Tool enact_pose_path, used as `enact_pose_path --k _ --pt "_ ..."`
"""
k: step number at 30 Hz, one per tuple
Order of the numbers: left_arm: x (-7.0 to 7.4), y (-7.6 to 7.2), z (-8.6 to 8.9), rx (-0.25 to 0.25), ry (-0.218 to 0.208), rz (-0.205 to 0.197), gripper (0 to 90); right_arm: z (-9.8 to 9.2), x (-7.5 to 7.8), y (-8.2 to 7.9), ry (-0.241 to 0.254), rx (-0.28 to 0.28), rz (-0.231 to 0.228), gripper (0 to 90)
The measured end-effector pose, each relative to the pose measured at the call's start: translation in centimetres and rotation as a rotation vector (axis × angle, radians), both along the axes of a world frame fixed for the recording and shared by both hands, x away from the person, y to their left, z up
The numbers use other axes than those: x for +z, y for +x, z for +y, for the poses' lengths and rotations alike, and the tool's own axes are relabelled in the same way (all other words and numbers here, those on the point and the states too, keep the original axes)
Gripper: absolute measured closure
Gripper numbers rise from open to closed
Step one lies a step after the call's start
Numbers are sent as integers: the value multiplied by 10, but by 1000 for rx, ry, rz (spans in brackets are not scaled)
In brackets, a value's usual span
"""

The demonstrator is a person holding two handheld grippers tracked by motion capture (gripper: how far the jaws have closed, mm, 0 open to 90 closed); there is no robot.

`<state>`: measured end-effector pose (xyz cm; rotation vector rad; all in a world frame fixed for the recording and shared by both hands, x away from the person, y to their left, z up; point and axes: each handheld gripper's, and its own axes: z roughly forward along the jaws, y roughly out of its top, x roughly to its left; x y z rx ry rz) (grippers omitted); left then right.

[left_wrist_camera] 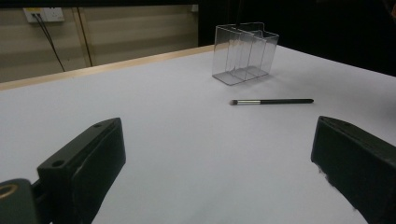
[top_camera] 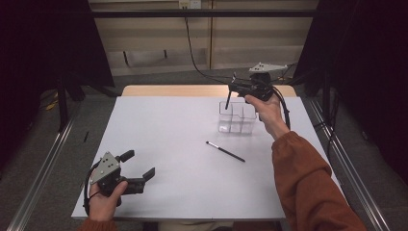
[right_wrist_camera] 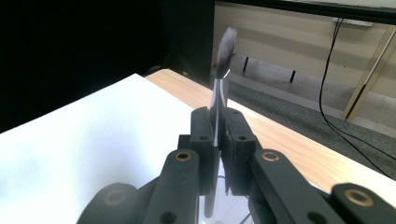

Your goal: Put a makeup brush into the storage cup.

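Note:
My right gripper (top_camera: 232, 89) hovers over the far right of the table, shut on a makeup brush (right_wrist_camera: 218, 100). In the right gripper view the brush stands upright between the jaws, with its dark bristles (right_wrist_camera: 227, 44) at the top. Its handle (top_camera: 227, 100) points down over a clear divided organizer (top_camera: 236, 118). A second brush (top_camera: 225, 151), black with a pale tip, lies flat on the white table in front of the organizer. My left gripper (top_camera: 139, 164) rests near the table's front left corner, open and holding nothing. The left gripper view looks past its jaws at the lying brush (left_wrist_camera: 271, 101) and the organizer (left_wrist_camera: 245, 53).
The white tabletop (top_camera: 168, 134) has a wooden strip (top_camera: 173, 90) along its far edge. Black curtains hang at both sides. A cable (top_camera: 192, 53) runs down the back wall. The person's orange sleeve (top_camera: 308, 187) crosses the right front of the table.

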<state>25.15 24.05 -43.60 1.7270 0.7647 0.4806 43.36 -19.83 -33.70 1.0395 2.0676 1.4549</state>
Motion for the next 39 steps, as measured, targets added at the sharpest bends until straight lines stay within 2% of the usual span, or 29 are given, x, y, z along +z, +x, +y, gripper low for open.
enact_pose_path --k 9,23,39 --pt "0 0 -1 0 6 -3 31 4 -8 3 -24 1 32 842" --pt "0 0 0 -3 19 -2 31 6 -19 4 -28 -3 55 842" --pt "-1 0 2 1 26 2 31 7 -40 5 -24 -10 87 841"
